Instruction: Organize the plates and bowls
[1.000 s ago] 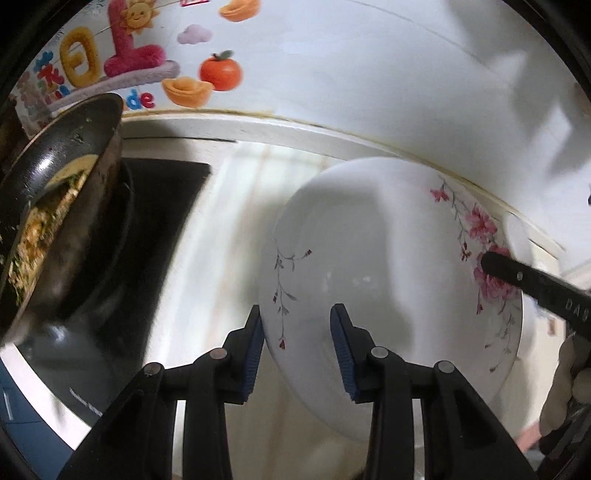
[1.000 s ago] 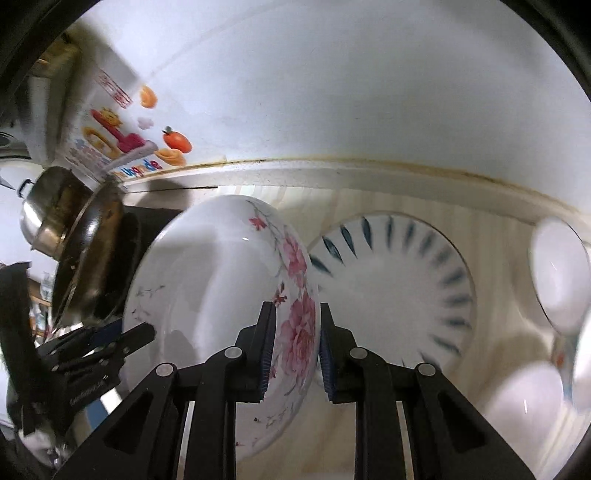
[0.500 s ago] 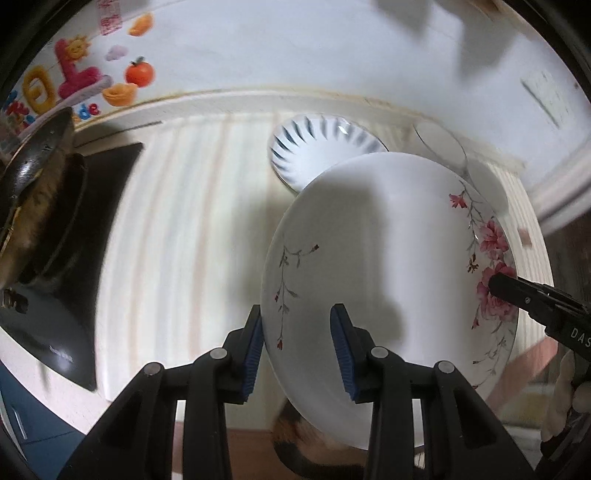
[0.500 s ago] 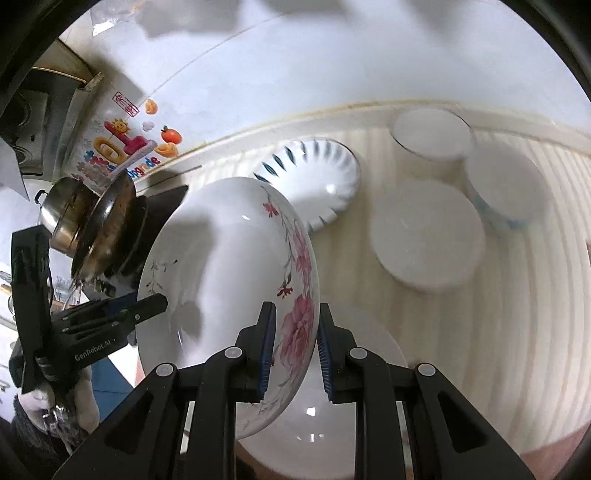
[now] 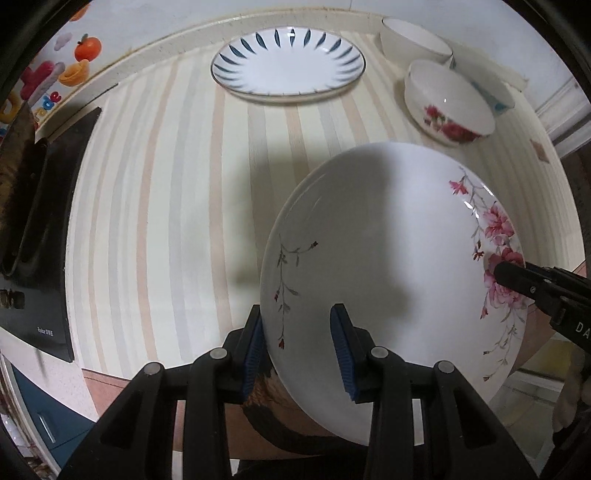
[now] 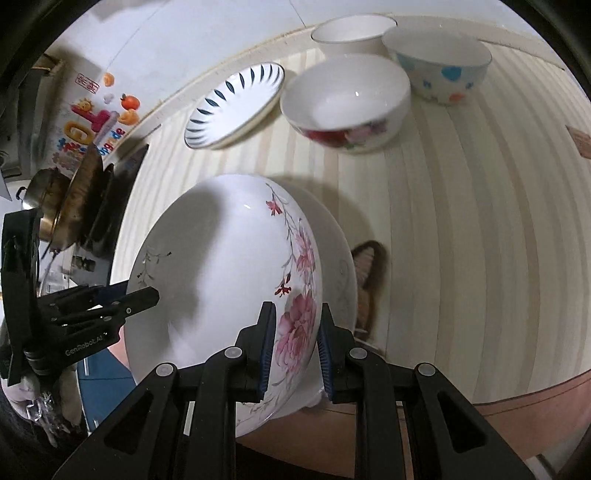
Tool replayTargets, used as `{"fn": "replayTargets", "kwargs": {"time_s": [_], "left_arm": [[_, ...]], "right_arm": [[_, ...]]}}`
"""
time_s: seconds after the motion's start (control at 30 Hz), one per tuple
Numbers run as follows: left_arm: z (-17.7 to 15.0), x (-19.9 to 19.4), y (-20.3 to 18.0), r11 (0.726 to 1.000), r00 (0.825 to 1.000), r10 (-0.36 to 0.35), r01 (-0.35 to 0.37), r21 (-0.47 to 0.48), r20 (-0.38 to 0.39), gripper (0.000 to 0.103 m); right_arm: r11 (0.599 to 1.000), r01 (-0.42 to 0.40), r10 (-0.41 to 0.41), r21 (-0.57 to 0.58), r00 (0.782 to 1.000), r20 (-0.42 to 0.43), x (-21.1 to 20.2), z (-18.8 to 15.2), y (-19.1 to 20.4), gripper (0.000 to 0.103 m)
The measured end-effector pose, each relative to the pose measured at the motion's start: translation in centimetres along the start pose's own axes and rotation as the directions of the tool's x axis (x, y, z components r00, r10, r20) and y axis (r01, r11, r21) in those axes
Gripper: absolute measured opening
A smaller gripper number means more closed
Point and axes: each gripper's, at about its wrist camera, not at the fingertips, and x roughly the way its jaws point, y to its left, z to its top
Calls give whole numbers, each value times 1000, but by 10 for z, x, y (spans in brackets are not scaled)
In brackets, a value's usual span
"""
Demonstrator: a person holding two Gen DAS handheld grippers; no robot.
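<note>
A large white plate with pink flowers (image 5: 388, 258) is held tilted above the front edge of the striped counter (image 5: 177, 192). My left gripper (image 5: 297, 349) is shut on its left rim. My right gripper (image 6: 293, 345) is shut on its flowered right rim; the plate also shows in the right wrist view (image 6: 221, 280). A blue-petal plate (image 5: 288, 66) lies at the back of the counter. A white bowl with red flowers (image 5: 448, 105), a plain white bowl (image 5: 415, 37) and a bowl with blue hearts (image 6: 439, 64) stand at the back right.
A black stove (image 5: 33, 236) with a pan (image 6: 81, 192) of food and a steel pot (image 6: 40, 192) sits at the left. The white wall (image 5: 184, 14) carries colourful stickers (image 5: 55, 70). A brown patch (image 6: 367, 280) lies on the counter behind the held plate.
Both grippers have carried the flowered plate back from the stove side toward the counter's front edge. The blue-petal plate and the bowls have come into full view.
</note>
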Motion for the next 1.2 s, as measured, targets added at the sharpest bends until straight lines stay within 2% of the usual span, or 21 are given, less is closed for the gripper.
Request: {"fn": "replayTargets", "kwargs": {"time_s": [0.23, 0.77, 1.13, 1.2], "left_arm": [[-3, 12, -6, 1000, 999, 26, -26, 15, -35, 33], [-6, 10, -18, 996, 998, 58, -56, 65, -26, 32], [-5, 7, -6, 999, 998, 34, -32, 41, -47, 32], [-3, 0, -1, 999, 999, 20, -18, 28, -42, 32]], "right_arm": [[1000, 7, -8, -8, 1000, -15, 10, 3, -4, 24], [999, 49, -49, -1, 999, -8, 7, 4, 0, 23], [996, 80, -79, 26, 996, -41, 4, 2, -4, 23], [997, 62, -60, 44, 997, -47, 2, 3, -11, 23]]}}
